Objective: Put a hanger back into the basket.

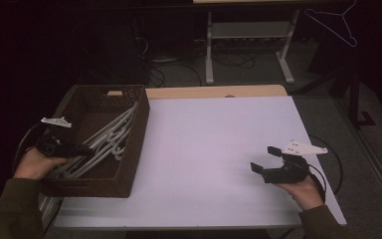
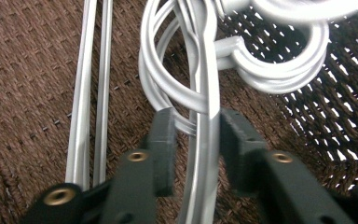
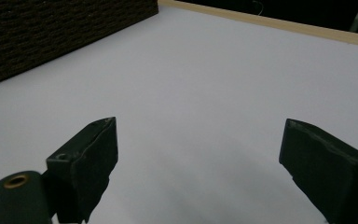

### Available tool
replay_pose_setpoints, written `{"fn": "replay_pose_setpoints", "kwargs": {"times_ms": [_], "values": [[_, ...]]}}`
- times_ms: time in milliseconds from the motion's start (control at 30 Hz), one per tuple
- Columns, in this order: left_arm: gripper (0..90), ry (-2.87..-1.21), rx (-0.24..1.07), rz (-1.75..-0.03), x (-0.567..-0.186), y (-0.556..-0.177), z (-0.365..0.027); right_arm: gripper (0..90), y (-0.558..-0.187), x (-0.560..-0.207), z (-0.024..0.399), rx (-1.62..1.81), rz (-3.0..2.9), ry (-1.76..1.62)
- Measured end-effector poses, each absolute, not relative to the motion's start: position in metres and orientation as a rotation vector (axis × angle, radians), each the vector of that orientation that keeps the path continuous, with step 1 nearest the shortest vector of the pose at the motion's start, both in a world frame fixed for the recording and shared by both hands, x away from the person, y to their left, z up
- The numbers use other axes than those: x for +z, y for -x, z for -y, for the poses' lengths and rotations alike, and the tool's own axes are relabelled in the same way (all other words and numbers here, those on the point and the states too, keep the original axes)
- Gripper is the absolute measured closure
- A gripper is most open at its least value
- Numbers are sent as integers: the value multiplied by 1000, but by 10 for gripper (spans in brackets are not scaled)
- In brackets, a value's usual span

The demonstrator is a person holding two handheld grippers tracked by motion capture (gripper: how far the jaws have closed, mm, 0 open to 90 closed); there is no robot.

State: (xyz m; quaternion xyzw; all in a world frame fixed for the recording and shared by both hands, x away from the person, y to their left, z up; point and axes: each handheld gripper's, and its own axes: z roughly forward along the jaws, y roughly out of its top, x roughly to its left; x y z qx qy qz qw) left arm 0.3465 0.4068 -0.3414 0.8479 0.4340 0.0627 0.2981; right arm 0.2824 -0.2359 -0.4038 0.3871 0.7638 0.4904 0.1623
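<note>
- A white table top [image 1: 214,149] fills the middle of the high view, bare apart from what sits at its left edge.
- A dark brown woven basket [image 1: 132,144] stands on that left edge. Its wall also shows at the upper left of the right gripper view [image 3: 65,32].
- Inside the basket lies a loose bundle of pale grey hangers [image 1: 107,142], slanting from the near left corner toward the far right wall.
- In the left gripper view the hangers [image 2: 200,79] rest on the woven floor, hooks curled together at the upper right, two straight bars running alongside at the left.
- Judged from their look, the hangers are light, stiff and smooth, so they may slip in a loose pinch, and their nested hooks may drag neighbours along. A straight stretch of one hanger's neck seems the best place to take hold.
- The left gripper [image 2: 196,135] reaches down into the basket, the person's left hand [image 1: 32,164] at its near left corner. Its jaws stand slightly apart on either side of one hanger's neck, not yet pressing on it.
- The right gripper [image 1: 266,159] hangs low over the table's right side in the person's right hand [image 1: 303,189], tipped toward the centre. Its jaws stand wide, with nothing between them.
</note>
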Motion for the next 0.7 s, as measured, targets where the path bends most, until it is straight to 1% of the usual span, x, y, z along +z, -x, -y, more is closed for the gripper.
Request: {"fn": "replay_pose_setpoints", "kwargs": {"times_ms": [67,233,400,567,700], "values": [[613,-2233,191,-1152,-339,-346,-407,111,-282,-404,236,1399,-2180,-1107],[467,-2170,228,-1151,-333,-347,-407,111,-282,-403,236,1403,-2178,-1108],[364,-2111,246,-1117,-325,-345,-397,111,-282,-402,237,1405,-2174,-1109],[293,-2068,244,-1079,-316,-345,-381,110,-282,-400,237,1409,-2170,-1106],[260,-2039,251,-1042,-310,-344,-368,109,-283,-398,237,1418,-2164,-1096]]}}
